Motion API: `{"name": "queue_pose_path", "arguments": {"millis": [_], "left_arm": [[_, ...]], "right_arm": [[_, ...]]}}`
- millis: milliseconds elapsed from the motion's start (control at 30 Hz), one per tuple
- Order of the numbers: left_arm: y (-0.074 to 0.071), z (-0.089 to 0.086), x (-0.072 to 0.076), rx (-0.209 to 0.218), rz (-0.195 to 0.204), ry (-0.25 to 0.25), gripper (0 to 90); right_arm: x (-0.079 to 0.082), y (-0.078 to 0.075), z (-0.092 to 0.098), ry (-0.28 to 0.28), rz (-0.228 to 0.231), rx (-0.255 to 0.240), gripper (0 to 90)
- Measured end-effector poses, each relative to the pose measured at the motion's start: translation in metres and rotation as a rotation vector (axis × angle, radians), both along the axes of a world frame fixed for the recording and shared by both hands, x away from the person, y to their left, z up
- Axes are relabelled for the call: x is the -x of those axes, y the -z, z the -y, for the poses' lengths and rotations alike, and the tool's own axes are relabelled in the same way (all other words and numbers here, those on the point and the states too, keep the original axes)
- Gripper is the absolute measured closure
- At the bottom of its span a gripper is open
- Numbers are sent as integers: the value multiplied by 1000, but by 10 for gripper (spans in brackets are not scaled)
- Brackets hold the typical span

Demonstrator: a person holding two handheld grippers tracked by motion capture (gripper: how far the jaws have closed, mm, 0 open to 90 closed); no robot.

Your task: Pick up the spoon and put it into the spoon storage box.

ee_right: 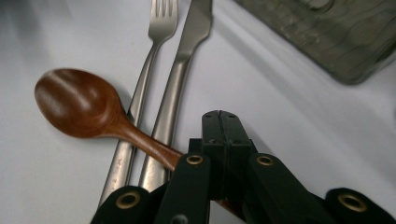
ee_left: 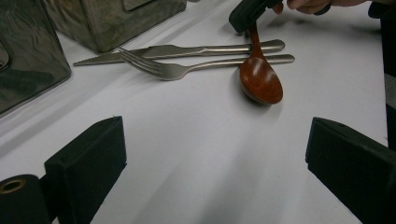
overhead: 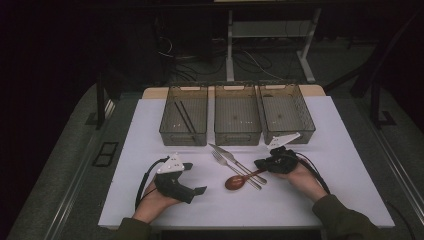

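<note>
The right gripper (overhead: 261, 164) has its jaws clamped on the handle of the wooden spoon (overhead: 239, 180), whose handle crosses over the handles of the fork (overhead: 231, 167) and knife (overhead: 235, 161) on the white table (overhead: 320, 200), its bowl lying on the near side of the fork toward the person. The left gripper (overhead: 194, 179) rests on the table well apart from the spoon, jaws spread wide with nothing between them. Three clear bins (overhead: 237, 131) stand in a row just behind the cutlery.
</note>
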State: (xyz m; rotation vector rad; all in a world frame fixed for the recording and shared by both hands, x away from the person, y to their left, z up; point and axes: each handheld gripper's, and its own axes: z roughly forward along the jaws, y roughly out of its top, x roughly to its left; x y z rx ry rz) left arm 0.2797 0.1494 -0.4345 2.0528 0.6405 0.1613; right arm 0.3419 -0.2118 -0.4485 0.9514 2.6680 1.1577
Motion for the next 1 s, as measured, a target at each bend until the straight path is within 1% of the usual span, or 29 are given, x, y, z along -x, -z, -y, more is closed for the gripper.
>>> {"name": "queue_pose_path", "arguments": {"millis": [133,367,467,533,633,833,1000], "left_arm": [[0,-1,0,2,2,-1,41],[0,-2,1,4,-1,-2,41],[0,-3,1,6,-1,-3,41],[0,-3,1,7,-1,-3,41],[0,-3,1,7,-2,-2,41],[0,-3,2,6,-2,1,41],[0,-3,2,5,-2,3,41]], "right_arm": [[0,2,-1,-13,-10,18,888],[3,-1,2,-33,-32,36,888],[7,-2,3,-48,-45,45,888],[8,-2,3,-55,-45,48,888],[14,-3,3,-77,-47,57,888],[20,-5,8,-81,-47,61,888],[23,-7,12,-88,-49,50,888]]}}
